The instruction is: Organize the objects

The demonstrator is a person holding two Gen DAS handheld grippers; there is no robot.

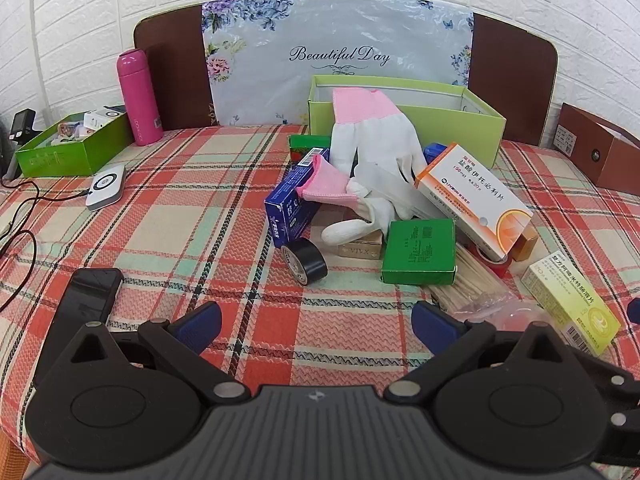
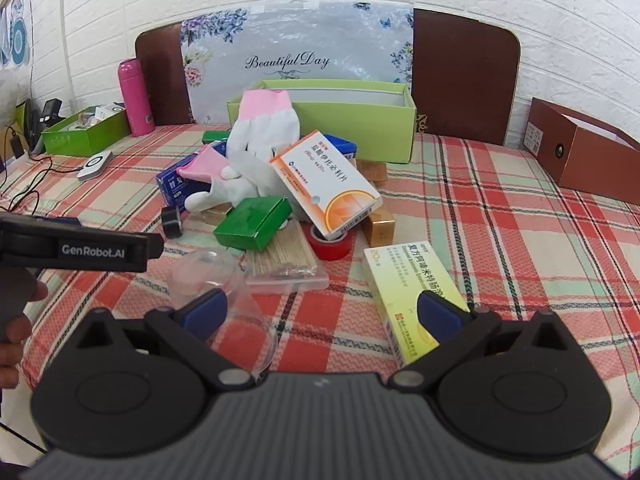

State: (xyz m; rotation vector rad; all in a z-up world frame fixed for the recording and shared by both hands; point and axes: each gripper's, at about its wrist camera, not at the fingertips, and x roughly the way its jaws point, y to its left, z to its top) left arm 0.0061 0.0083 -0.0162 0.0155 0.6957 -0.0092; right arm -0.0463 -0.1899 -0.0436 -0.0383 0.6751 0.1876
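A pile lies mid-table on the plaid cloth: white gloves with pink cuffs (image 1: 376, 140), a blue box (image 1: 290, 208), a green box (image 1: 418, 250), an orange-and-white medicine box (image 1: 472, 196), a black tape roll (image 1: 304, 260), a red tape roll (image 2: 330, 244), a pack of wooden sticks (image 2: 284, 256) and a yellow medicine box (image 2: 412, 288). A light-green open box (image 1: 452, 124) stands behind the pile. My left gripper (image 1: 316, 322) is open and empty in front of the pile. My right gripper (image 2: 322, 314) is open and empty, over a clear plastic cup (image 2: 224, 280) and the yellow box.
A pink bottle (image 1: 138, 96) and a green tray of small items (image 1: 68, 148) stand at the back left. A white device with a cable (image 1: 106, 186) lies near them. A black phone (image 1: 94, 288) lies by my left gripper. A brown box (image 2: 580, 152) stands at the right.
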